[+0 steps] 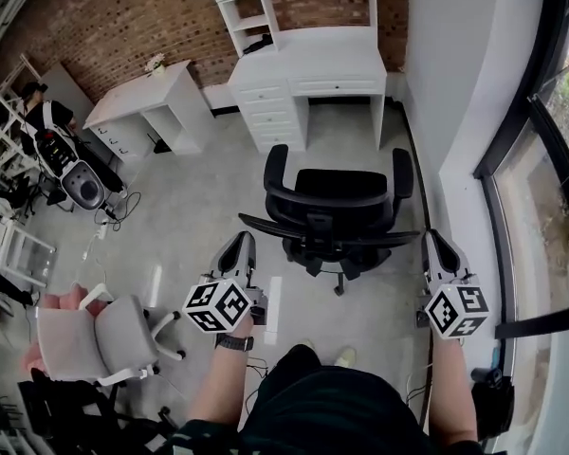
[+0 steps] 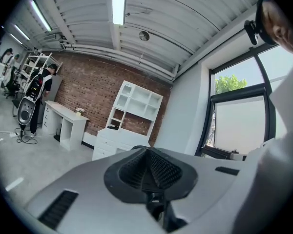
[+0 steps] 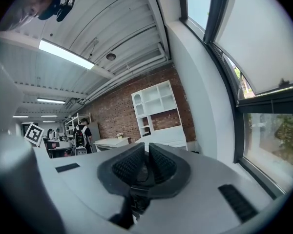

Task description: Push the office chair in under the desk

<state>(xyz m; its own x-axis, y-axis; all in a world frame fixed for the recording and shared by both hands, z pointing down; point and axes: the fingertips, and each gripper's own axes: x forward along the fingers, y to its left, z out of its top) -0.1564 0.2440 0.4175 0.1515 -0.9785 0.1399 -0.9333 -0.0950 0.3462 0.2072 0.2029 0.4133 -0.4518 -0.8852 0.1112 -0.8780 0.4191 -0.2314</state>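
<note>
Grey-shelled and clenched on nothing, the left gripper point(image 1: 242, 245) and right gripper point(image 1: 432, 242) flank the backrest of the black office chair point(image 1: 337, 207). The chair stands on the pale floor point(image 1: 199, 188), short of the white desk point(image 1: 318, 67) against the brick wall point(image 1: 123, 17).
</note>
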